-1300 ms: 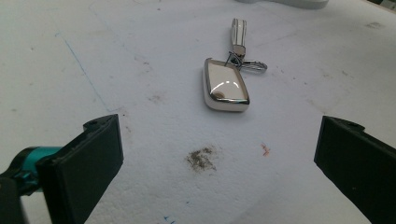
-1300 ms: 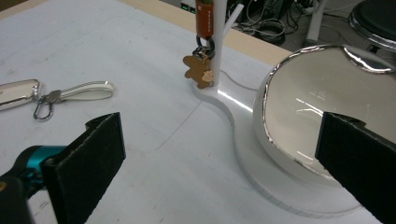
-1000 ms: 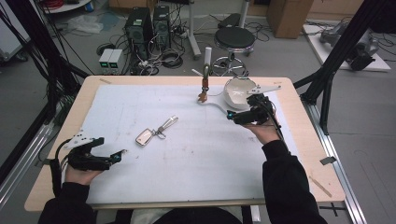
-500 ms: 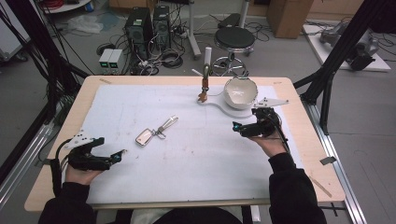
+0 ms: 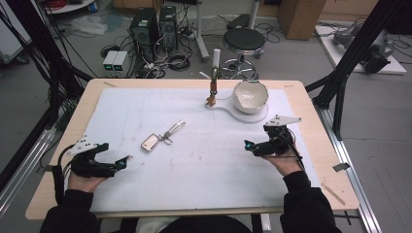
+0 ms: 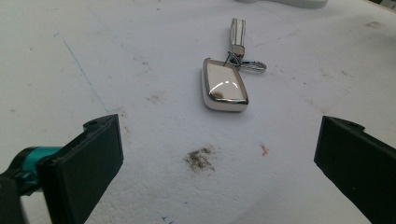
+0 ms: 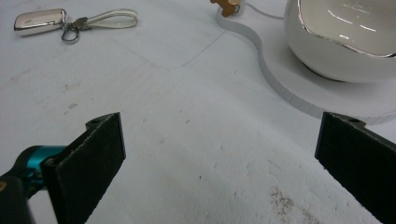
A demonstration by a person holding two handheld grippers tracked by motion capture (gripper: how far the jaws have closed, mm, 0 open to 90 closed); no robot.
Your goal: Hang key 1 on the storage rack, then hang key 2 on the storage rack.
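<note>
Right now both my grippers sit low at the near edge of the white mat (image 5: 204, 165), and neither one is holding anything. My left gripper (image 6: 217, 154) has its jaws spread wide, with only a grey smudge on the mat between them. My right gripper (image 7: 219, 154) is equally wide open over bare mat.

The thing nearest my left jaws is the key fob (image 6: 224, 84), lying flat just ahead, well clear of both pads. I judge it light and rigid, with a glossy white face and a chrome rim that could slide under the pads. I would pinch it across its two long sides, near the middle. Its ring and strap (image 6: 237, 32) trail off the far end; they look loose and will probably dangle once lifted, so I would not grip there.

Nothing lies between my left jaws and the fob. Farther off on the right stands a white bowl (image 7: 345, 37) on a raised white base (image 7: 299, 93), likely fragile, close ahead of my right jaws. Beyond it hangs a small brown figure (image 5: 211, 99) from a hook. All of these are well apart from the fob.
</note>
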